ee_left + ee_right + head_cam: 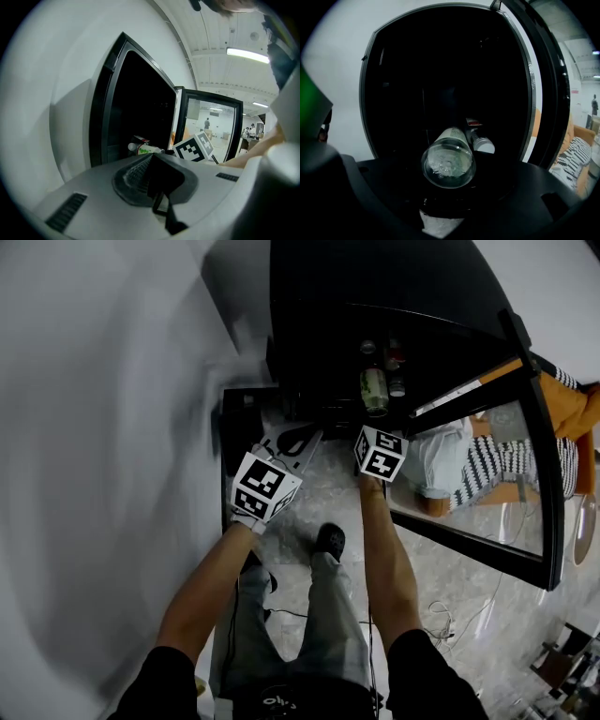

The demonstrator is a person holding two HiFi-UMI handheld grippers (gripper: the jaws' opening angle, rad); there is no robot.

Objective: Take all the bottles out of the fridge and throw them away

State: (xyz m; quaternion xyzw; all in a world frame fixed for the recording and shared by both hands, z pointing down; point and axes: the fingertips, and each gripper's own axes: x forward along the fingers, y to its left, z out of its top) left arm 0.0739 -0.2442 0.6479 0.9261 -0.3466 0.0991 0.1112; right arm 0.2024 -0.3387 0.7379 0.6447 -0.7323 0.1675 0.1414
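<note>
The fridge stands open in front of you, dark inside, with its glass door swung out to your right. The bottles lie low in it, on their sides near the front edge.

The nearest bottle is clear, and its round base points straight at your right gripper. It looks stiff and smooth, likely slippery and quick to roll. Whether it is glass or plastic I cannot tell, so treat it as breakable. Take it across the body just behind the base, where the sides run straight. Do not take it by the rounded end. A smaller bottle with a pale cap lies just beside it on the right and could roll when its neighbour leaves.

Your right gripper's jaws stand wide apart with the clear bottle in line between them, and the pads are not pressing on it. Your left gripper has its jaws together on nothing and hangs to the left of the opening.

For room, the door frame hems in your right side and the fridge's left wall is close on the other. Draw the bottle straight back toward you, over the bare floor. Mind the thin cable lying there by your feet.
</note>
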